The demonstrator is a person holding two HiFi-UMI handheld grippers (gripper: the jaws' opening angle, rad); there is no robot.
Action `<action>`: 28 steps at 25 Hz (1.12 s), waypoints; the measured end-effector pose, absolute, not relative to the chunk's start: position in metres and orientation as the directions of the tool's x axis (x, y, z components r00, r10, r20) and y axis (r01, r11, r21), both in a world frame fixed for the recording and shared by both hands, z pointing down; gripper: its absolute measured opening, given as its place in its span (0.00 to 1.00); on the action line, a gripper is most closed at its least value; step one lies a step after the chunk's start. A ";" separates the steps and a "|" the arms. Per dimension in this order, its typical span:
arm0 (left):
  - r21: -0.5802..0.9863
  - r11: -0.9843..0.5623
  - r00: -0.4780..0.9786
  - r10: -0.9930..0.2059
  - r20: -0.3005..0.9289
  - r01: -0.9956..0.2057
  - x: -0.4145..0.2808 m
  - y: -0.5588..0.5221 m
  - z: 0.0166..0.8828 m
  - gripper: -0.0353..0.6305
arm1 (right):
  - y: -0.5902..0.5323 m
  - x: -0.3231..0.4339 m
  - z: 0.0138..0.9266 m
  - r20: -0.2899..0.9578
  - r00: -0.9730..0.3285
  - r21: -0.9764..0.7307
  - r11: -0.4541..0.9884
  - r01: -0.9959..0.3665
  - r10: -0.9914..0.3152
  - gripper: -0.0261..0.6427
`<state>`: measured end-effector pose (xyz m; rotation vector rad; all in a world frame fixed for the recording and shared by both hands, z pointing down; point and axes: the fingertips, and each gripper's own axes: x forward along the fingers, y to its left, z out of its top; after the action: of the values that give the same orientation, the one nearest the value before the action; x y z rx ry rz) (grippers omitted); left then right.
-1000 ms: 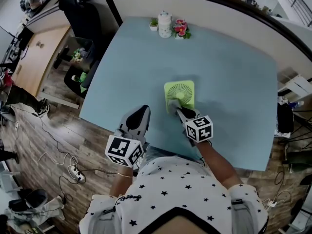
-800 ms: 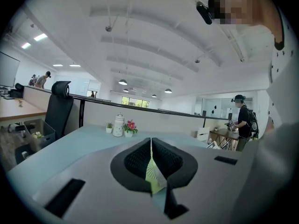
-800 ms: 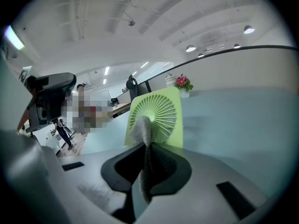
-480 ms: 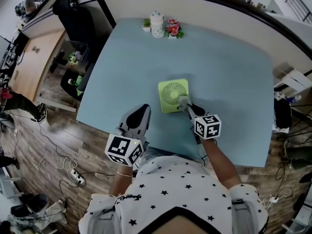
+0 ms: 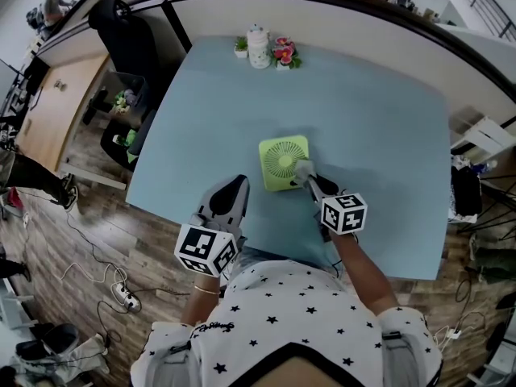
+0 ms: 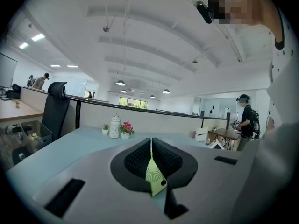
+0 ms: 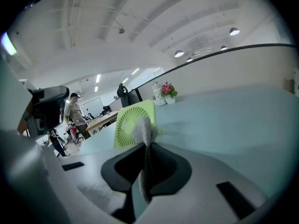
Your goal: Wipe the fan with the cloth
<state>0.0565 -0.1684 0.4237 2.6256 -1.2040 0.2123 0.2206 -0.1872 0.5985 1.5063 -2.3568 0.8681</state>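
A lime-green square fan lies flat on the light blue table. My right gripper is shut on a grey cloth, which rests on the fan's near right corner. In the right gripper view the cloth bulges out of the shut right gripper in front of the fan's grille. My left gripper hovers over the table's near edge, left of the fan, shut with nothing in it. In the left gripper view a sliver of the fan shows past the left gripper.
A white jar stands at the table's far edge between a small green plant and a pot of pink flowers. A partition wall runs behind the table. A black office chair stands off the table's left side.
My right gripper has slid the cloth rightward along the fan's near edge to its right corner. The left gripper has stayed where it was.
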 end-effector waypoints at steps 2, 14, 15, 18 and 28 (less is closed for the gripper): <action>0.158 -0.631 0.649 -0.724 0.232 -0.760 0.058 -0.169 0.424 0.10 | -0.192 0.221 0.580 0.423 -0.462 -0.379 0.311 -0.872 -0.780 0.09; 0.146 -0.633 0.648 -0.726 0.231 -0.761 0.064 -0.176 0.421 0.10 | -0.198 0.214 0.476 0.158 -0.504 -0.393 0.414 -0.821 -0.849 0.08; 0.145 -0.634 0.649 -0.725 0.231 -0.759 0.065 -0.177 0.421 0.10 | -0.197 0.213 0.473 0.152 -0.514 -0.394 0.425 -0.815 -0.844 0.08; 0.143 -0.640 0.654 -0.720 0.231 -0.755 0.069 -0.179 0.421 0.10 | -0.196 0.209 0.471 0.151 -0.541 -0.388 0.453 -0.803 -0.828 0.08; 0.141 -0.652 0.665 -0.710 0.231 -0.745 0.076 -0.178 0.419 0.10 | -0.193 0.214 0.462 0.132 -0.534 -0.400 0.449 -0.799 -0.835 0.08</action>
<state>0.0758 -0.1784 0.4193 2.6574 -1.1788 0.2284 0.2140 -0.1930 0.4624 1.5516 -2.7440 0.6828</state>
